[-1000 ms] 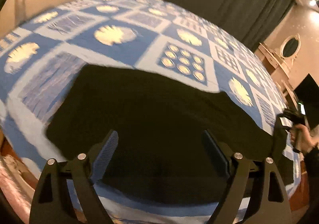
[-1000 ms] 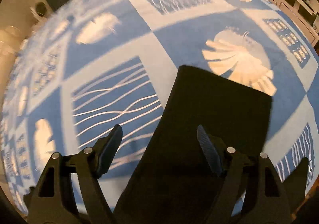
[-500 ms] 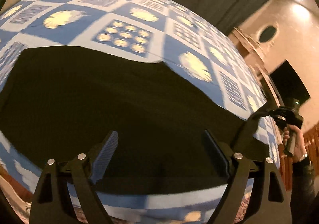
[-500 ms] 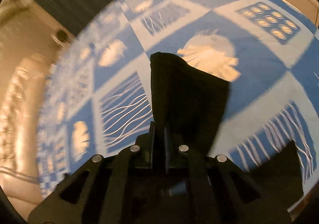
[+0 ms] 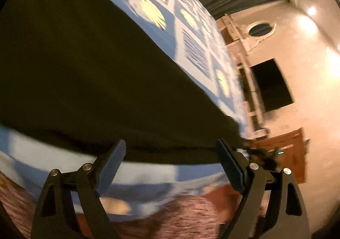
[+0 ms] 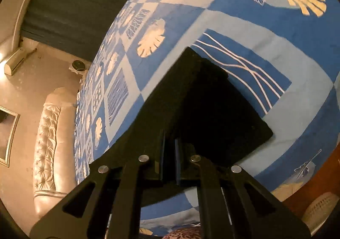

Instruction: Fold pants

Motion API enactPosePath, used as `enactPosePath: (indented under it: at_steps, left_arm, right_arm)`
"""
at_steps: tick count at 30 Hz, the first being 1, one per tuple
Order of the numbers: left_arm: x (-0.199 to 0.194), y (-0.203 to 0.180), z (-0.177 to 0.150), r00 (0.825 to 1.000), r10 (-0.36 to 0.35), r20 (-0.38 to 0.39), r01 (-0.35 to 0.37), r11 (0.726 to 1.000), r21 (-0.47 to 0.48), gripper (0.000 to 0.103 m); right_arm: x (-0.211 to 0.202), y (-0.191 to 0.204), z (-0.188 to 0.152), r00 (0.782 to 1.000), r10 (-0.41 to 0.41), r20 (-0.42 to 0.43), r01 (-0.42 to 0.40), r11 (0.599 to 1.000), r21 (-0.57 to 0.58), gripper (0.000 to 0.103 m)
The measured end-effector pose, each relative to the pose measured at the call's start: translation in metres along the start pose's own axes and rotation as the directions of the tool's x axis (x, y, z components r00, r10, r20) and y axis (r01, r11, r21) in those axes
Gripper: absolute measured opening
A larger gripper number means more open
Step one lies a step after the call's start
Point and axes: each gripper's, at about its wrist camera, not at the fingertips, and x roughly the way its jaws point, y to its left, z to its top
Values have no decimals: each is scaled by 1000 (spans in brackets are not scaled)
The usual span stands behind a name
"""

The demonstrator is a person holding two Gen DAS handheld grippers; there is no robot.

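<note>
Black pants [image 5: 89,73] lie spread on a blue bedspread with shell patterns [image 5: 195,51]. My left gripper [image 5: 171,160] is open, and the pants' near edge runs across just beyond its fingertips without touching the pads. At the far right end of that edge, my right gripper [image 5: 261,155] shows as a dark blur. In the right wrist view my right gripper [image 6: 169,151] is shut on the pants [image 6: 212,111]. The gripped end is raised off the bedspread [image 6: 244,17], and the cloth slopes away from the jaws.
A cream tufted headboard [image 6: 48,132] and dark curtains [image 6: 74,5] lie beyond the bed. A white dresser with an oval mirror [image 5: 261,28], a dark screen [image 5: 269,83] and a wooden cabinet [image 5: 291,149] stand to the right. A patterned rug [image 5: 170,217] and a wicker basket [image 6: 318,209] are near the bed's foot.
My right gripper closed on the end of the pants and lifted it, rolling as it went. My left gripper swung right along the pants' near edge and stayed open.
</note>
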Motion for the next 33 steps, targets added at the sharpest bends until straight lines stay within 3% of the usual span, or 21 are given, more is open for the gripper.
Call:
enactPosePath:
  at_steps: [3,7,13,19,20,23,24,27,33]
  left_arm:
    - [19,-7,-13,998,-59,-3,58,996,-68,85]
    - [38,-3,-22,997,-82,6,82,981,-175,85]
    - [39,-3,-19,993,-55,101,74,978,-196,85]
    - [43,7,-18,990,-24,135,59,963,-262,85]
    - [43,8,-18,990,-14,144,54,959,-278,80]
    - [45,13,-16,990,72,124,-32,953,-300,29]
    - [47,16,-15,989,95,113,-55,948,-313,20]
    - [46,26,-17,988,100,116,-50,926,-375,12]
    - [22,-8,-18,967,157,201,-114,972,-207,8]
  right_arm:
    - [-2,4,2,1000,23,9,-23,1000,-13,7]
    - [-5,10,8,998,65,18,-64,998,-11,7]
    - [-3,4,9,996,86,9,-86,996,0,8]
    - [4,-9,6,996,92,-5,-91,995,26,9]
    - [4,-10,5,996,91,-7,-91,995,27,9]
    - [7,-16,3,996,92,-13,-92,995,37,9]
    - [8,-17,3,996,92,-14,-91,995,38,9]
    - [9,-21,1,996,91,-17,-90,995,37,9]
    - [-7,-16,-7,995,89,33,-89,996,2,8]
